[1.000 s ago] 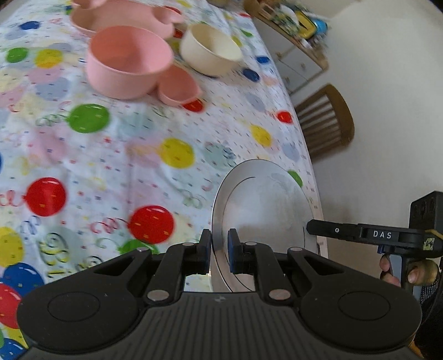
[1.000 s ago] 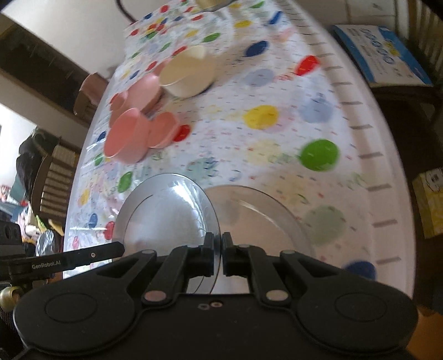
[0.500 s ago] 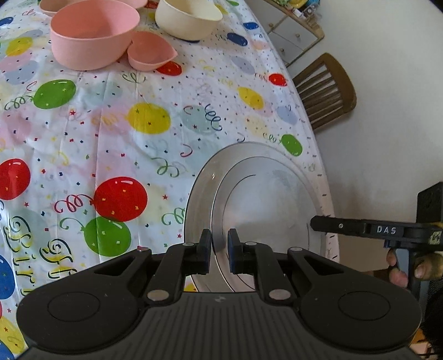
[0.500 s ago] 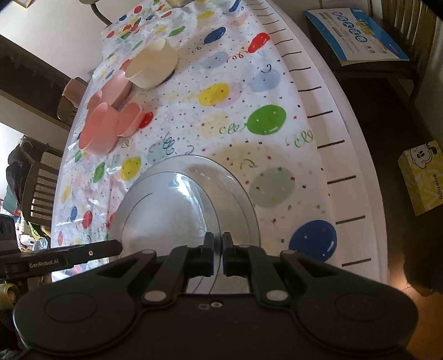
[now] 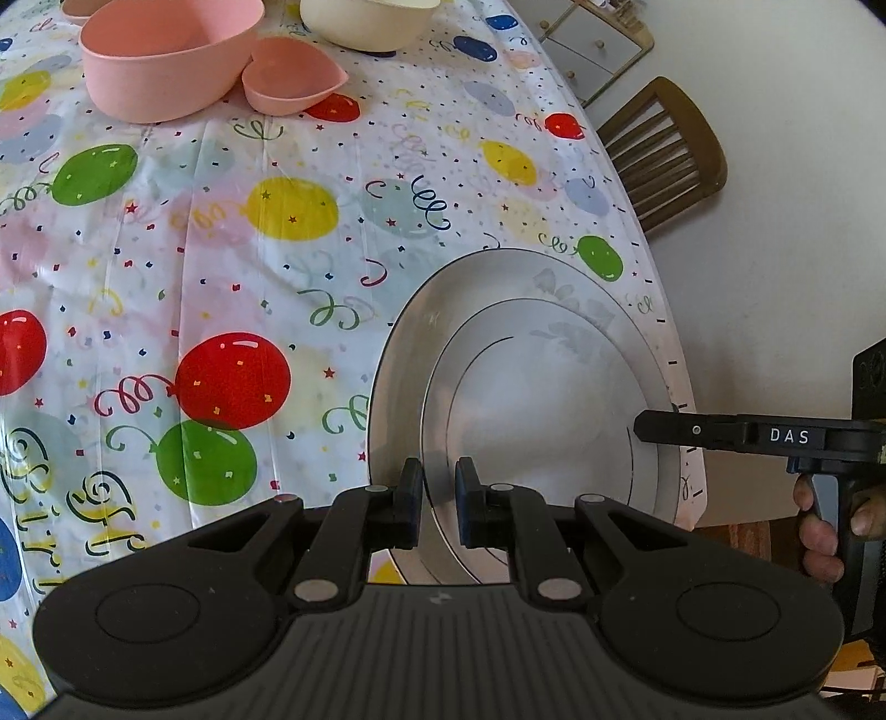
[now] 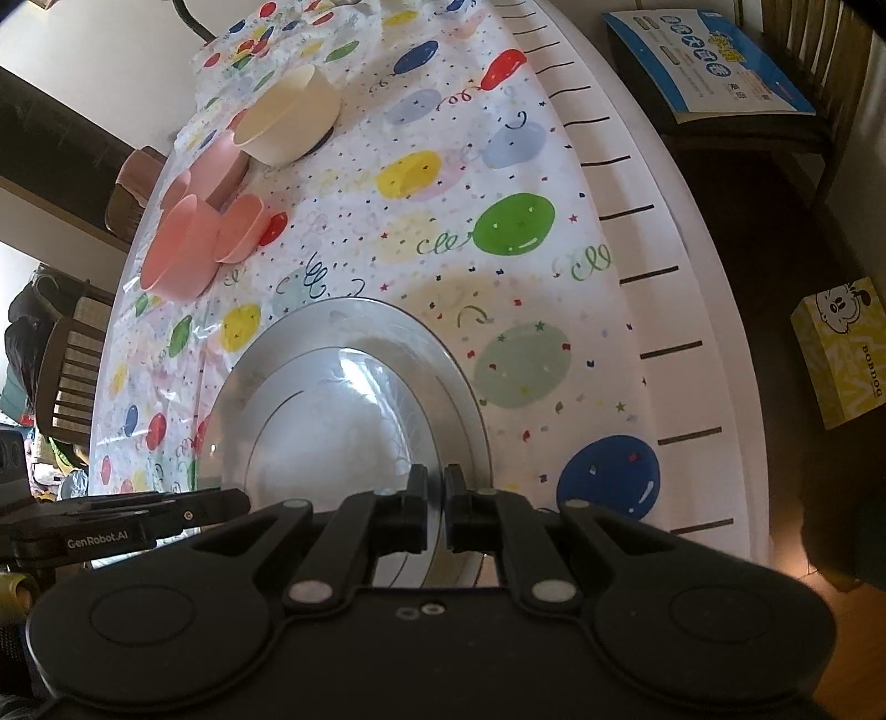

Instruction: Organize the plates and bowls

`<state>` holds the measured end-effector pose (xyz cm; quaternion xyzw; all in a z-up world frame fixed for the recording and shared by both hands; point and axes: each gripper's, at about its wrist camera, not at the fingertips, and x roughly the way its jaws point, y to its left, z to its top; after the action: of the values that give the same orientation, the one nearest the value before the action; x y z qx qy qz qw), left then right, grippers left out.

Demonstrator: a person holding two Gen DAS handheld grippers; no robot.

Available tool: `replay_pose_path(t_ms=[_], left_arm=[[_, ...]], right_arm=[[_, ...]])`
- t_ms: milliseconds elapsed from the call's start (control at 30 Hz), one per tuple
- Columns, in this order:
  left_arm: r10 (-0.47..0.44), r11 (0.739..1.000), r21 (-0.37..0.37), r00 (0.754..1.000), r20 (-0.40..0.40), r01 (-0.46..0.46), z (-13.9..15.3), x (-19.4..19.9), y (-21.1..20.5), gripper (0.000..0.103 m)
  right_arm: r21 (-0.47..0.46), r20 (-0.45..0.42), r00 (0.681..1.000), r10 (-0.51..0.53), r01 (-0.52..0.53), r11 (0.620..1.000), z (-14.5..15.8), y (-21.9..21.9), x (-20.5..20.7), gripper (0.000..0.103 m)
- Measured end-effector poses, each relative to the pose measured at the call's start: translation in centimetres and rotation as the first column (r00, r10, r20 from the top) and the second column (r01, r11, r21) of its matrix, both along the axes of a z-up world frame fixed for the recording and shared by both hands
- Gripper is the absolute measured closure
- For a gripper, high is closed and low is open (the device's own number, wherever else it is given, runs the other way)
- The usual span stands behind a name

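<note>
A small white plate (image 5: 531, 410) sits inside a larger white plate (image 5: 398, 354) near the table's right edge; I cannot tell whether they touch. My left gripper (image 5: 438, 493) is shut on the small plate's near rim. My right gripper (image 6: 436, 493) is shut on the rim of the same small plate (image 6: 332, 421), above the larger plate (image 6: 448, 343). Each gripper's tip shows in the other's view. Far back stand a big pink bowl (image 5: 166, 61), a small pink dish (image 5: 293, 83) touching it, and a cream bowl (image 5: 371, 25).
The balloon tablecloth (image 5: 266, 266) covers the table. A wooden chair (image 5: 664, 149) and a cabinet (image 5: 592, 50) stand past the right edge. The right wrist view shows a blue box (image 6: 709, 61) on a seat, a yellow box (image 6: 841, 349) on the floor and another chair (image 6: 72, 365).
The small plate, tilted up and beside the larger one a second ago, has come down level over the larger plate. Both grippers sank with it and stayed shut.
</note>
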<state>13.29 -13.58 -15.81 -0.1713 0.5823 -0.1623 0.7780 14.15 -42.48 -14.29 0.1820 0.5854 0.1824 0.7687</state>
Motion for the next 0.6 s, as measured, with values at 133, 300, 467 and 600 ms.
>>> replay_pose_path(t_ms=[133,300,467,600], left_arm=[[-0.016,1.000,0.006,1.000,-0.013,0.016,-0.03,0.12,-0.17,0.092],[-0.028,1.000,0.010,0.999,-0.025,0.028,-0.12,0.39,-0.26,0.092],[-0.037,0.999,0.019,0.999,-0.028,0.037,0.13,0.52,-0.11,0.092],[-0.040,0.999,0.023,0.999,-0.026,0.040,0.42,0.40,0.14,0.092]], right_arm=[[0.001,-0.002,1.000,0.000,0.000,1.000,-0.13,-0.05,0.07,0.098],[0.005,-0.005,1.000,-0.004,0.004,1.000,-0.32,-0.22,0.12,0.098],[0.000,0.000,1.000,-0.001,0.001,1.000,-0.28,-0.22,0.13,0.099],[-0.009,0.004,1.000,0.004,-0.004,1.000,-0.19,-0.01,0.12,0.099]])
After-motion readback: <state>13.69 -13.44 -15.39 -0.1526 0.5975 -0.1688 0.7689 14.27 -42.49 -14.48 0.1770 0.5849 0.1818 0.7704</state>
